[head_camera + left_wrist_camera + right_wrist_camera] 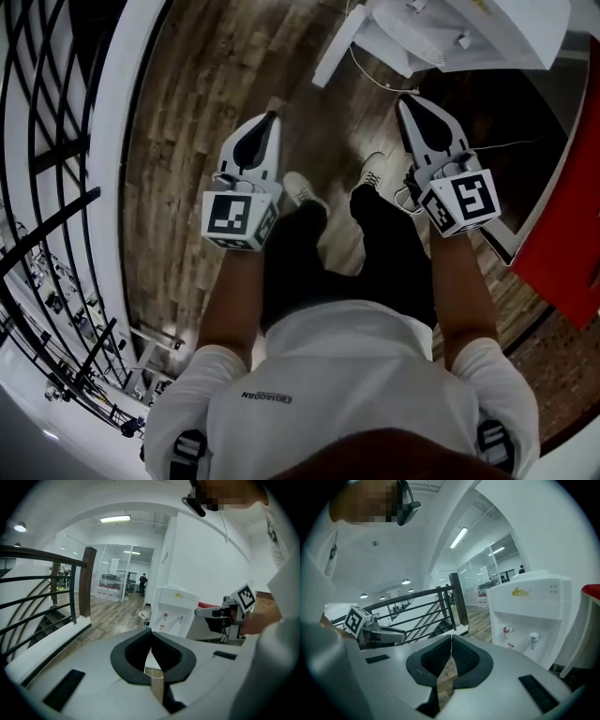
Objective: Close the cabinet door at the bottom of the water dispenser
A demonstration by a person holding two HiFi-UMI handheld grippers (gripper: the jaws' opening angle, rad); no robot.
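Two claws, jaws together, both empty. Head view: left claw (271,116) and right claw (406,99) hang short of the white plastic water dispenser (427,33). Left gripper view: it stands ahead. Right gripper view: it is near, at right. Approach step, I judge; next, reach low and push its bottom door.

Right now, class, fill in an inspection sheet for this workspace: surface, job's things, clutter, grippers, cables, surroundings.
Surface: wood floor, where the person stands.
Job's things: white water dispenser; a white panel juts out at its base, likely the open door.
Clutter: nothing seen.
Grippers: left gripper and right gripper both empty, fingers together.
Cables: thin white cable on the floor by the dispenser.
Surroundings: black railing, red object, glass-walled office.
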